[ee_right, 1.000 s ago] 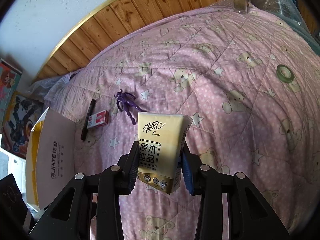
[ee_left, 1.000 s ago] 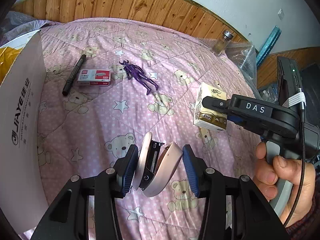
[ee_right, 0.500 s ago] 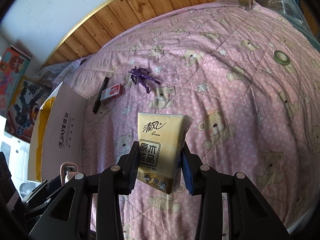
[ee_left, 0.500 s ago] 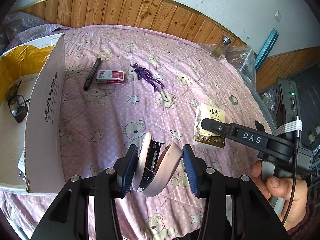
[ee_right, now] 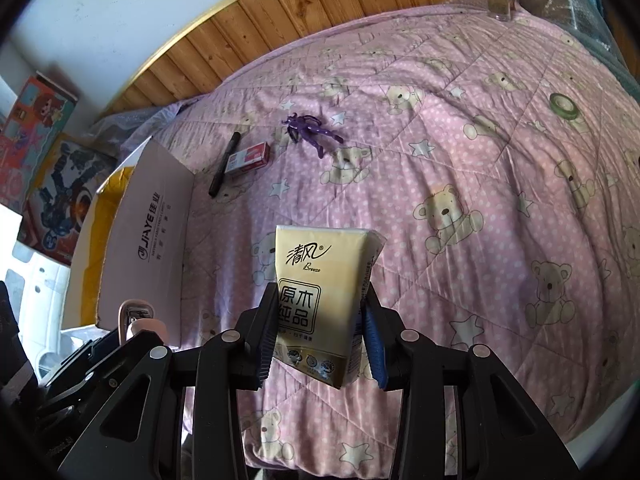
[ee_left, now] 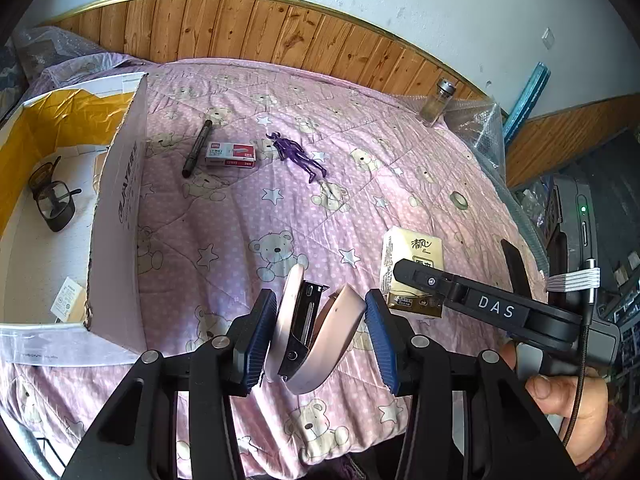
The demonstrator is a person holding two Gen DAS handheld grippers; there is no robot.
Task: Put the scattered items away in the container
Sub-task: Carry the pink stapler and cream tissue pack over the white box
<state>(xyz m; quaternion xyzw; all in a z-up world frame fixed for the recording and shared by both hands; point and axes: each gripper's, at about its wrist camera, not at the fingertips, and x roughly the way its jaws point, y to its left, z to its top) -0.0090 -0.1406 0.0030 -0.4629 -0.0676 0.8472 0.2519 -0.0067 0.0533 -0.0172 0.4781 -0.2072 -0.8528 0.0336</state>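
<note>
**Both hand-held grippers loaded**

Your left hand-held gripper (ee_left: 320, 334) clamps a pink stapler (ee_left: 308, 336); your right hand-held gripper (ee_right: 320, 332) grips a tissue pack (ee_right: 320, 296). The cardboard box (ee_left: 120, 216) sits ahead-left of both, on the bed (ee_left: 360, 184).

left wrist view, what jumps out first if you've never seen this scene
The pink stapler clamped in the left gripper fills the foreground. Just right of it the right gripper holds a yellow tissue pack above the pink teddy-bear quilt. At far left stands the open cardboard box, sunglasses inside.

left gripper (ee_left: 320, 332) clamped shut, right gripper (ee_right: 320, 328) clamped shut, both raised
</note>
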